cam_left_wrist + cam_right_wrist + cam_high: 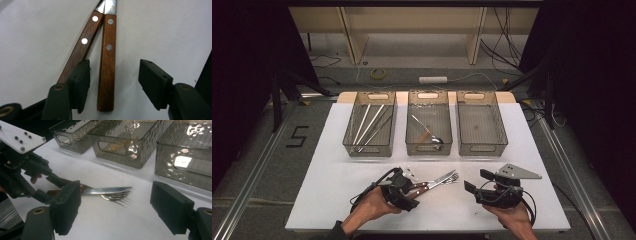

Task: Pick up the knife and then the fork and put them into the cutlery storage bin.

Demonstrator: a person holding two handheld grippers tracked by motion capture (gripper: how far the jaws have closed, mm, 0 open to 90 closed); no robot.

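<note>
Our left claw (113,83), jaws apart, straddles the knife (107,65) handle on the tabletop (337,175); its long axis runs straight ahead between them. Our right claw (125,212) waits open, farther off.

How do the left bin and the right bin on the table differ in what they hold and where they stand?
The left bin holds several long thin metal rods lying lengthwise; the right bin looks empty. The left bin stands beyond the left gripper, the right bin beyond the right gripper. Both are clear, smoke-tinted rectangular bins with a handle cut-out, side by side in one row.
</note>
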